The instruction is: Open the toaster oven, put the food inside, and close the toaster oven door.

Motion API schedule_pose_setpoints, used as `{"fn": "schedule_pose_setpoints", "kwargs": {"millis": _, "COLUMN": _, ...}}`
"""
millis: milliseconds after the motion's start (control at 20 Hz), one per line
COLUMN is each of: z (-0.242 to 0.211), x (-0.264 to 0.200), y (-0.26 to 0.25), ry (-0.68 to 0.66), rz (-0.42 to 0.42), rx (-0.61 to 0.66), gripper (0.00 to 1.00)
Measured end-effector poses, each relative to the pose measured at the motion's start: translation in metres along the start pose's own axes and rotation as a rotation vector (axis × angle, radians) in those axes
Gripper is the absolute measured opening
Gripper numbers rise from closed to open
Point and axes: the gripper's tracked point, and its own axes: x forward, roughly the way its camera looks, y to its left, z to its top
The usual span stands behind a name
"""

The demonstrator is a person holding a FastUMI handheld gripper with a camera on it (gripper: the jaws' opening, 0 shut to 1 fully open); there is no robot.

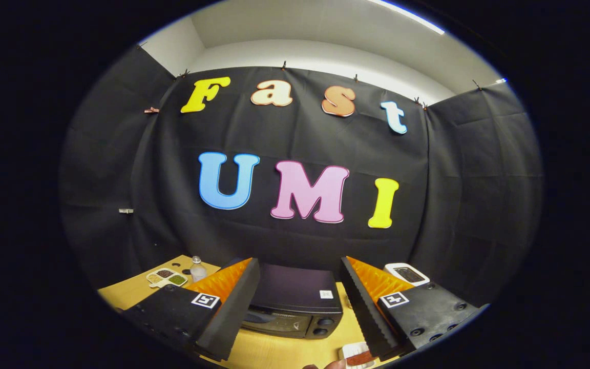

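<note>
Hovering above the table [131, 292] with its fingers spread wide and nothing between them, the gripper [300, 307] looks down toward the oven [295, 302], which sits between and beyond the two fingers. Farthest left on the wooden top lies a small divided dish [167, 277] with dark and green fillings, and just beside it stands a small clear bottle [197, 268]. Next comes the left finger [231, 307], its orange ribbing behind a dark pad. Past it, the oven door looks closed: the glass front faces this way, upright, with two knobs [323, 326] at its right end. The right finger [364, 307] follows, and just below its tip, near the table's front edge, rests a white tray [349, 353] holding what appears to be a reddish-brown piece of food [360, 358], partly hidden by the finger. Beyond that finger, against the cloth, sits a white device [406, 273] with a dark top.

By my reading, the first step is in hand: the door is not yet opened and the food is still outside. The next move calls for lowering toward the top edge of the door, narrowing on its handle, which is too dim to make out, and pulling it down and outward.
</note>
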Motion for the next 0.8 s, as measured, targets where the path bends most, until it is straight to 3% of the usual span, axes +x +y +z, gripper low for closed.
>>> {"fn": "schedule_pose_setpoints", "kwargs": {"millis": 300, "z": -0.074, "x": 0.039, "y": 0.041, "ry": 0.156, "rz": -0.017, "rx": 0.083, "gripper": 0.97}}
{"fn": "schedule_pose_setpoints", "kwargs": {"millis": 550, "z": -0.134, "x": 0.056, "y": 0.053, "ry": 0.267, "rz": -0.039, "rx": 0.051, "gripper": 0.97}}
{"fn": "schedule_pose_setpoints", "kwargs": {"millis": 800, "z": -0.166, "x": 0.063, "y": 0.066, "ry": 0.331, "rz": -0.039, "rx": 0.051, "gripper": 0.98}}
